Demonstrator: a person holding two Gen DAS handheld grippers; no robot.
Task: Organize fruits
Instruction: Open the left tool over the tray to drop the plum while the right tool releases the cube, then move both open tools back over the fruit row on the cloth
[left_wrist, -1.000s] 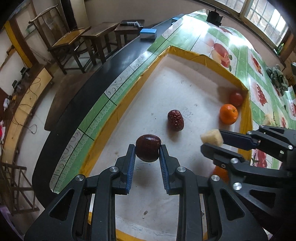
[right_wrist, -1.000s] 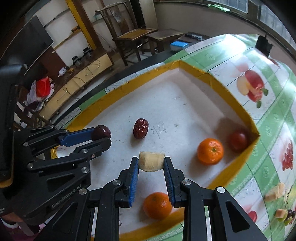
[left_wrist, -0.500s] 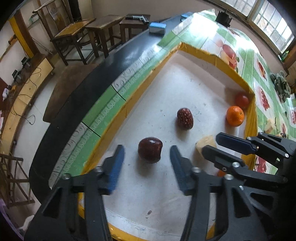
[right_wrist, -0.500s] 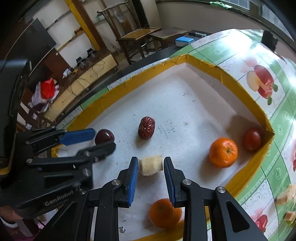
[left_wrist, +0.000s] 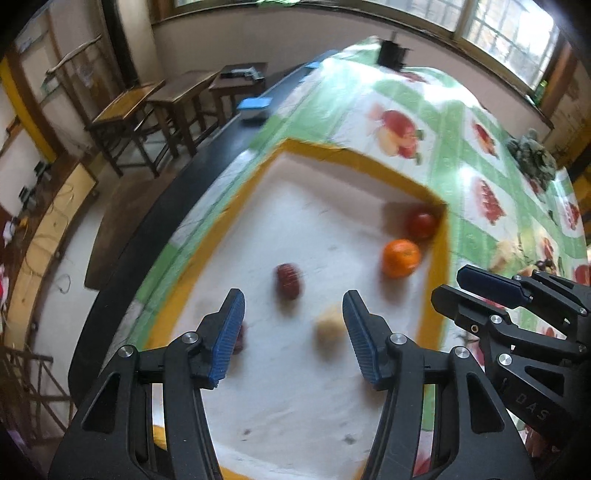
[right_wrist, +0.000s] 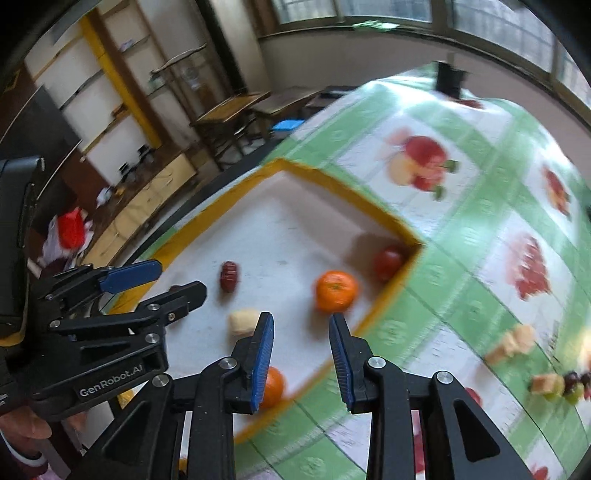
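Note:
A white tray with a yellow rim (left_wrist: 432, 295) lies on the fruit-print tablecloth. In it are a wrinkled red jujube (left_wrist: 288, 280), a pale banana piece (left_wrist: 330, 328), an orange (left_wrist: 400, 258) and a red round fruit (left_wrist: 421, 225). A smooth dark jujube (left_wrist: 240, 338) peeks from behind my left finger. My left gripper (left_wrist: 293, 332) hovers open above the tray, holding nothing. My right gripper (right_wrist: 303, 354) is above the tray's near edge; its jaws are opening with nothing between them. The banana piece (right_wrist: 243, 323) rests on the tray just left of it. A second orange (right_wrist: 273, 386) is partly hidden behind its left finger.
Cut fruit pieces (right_wrist: 513, 347) and a small skewer of fruit (right_wrist: 554, 384) lie on the tablecloth right of the tray. Wooden chairs and tables (left_wrist: 155, 110) stand beyond the table's dark left edge. A hand (right_wrist: 22, 435) holds the left gripper.
The left gripper opened and let the smooth dark jujube down onto the tray, then rose. The right gripper released the banana piece onto the tray and pulled back and up.

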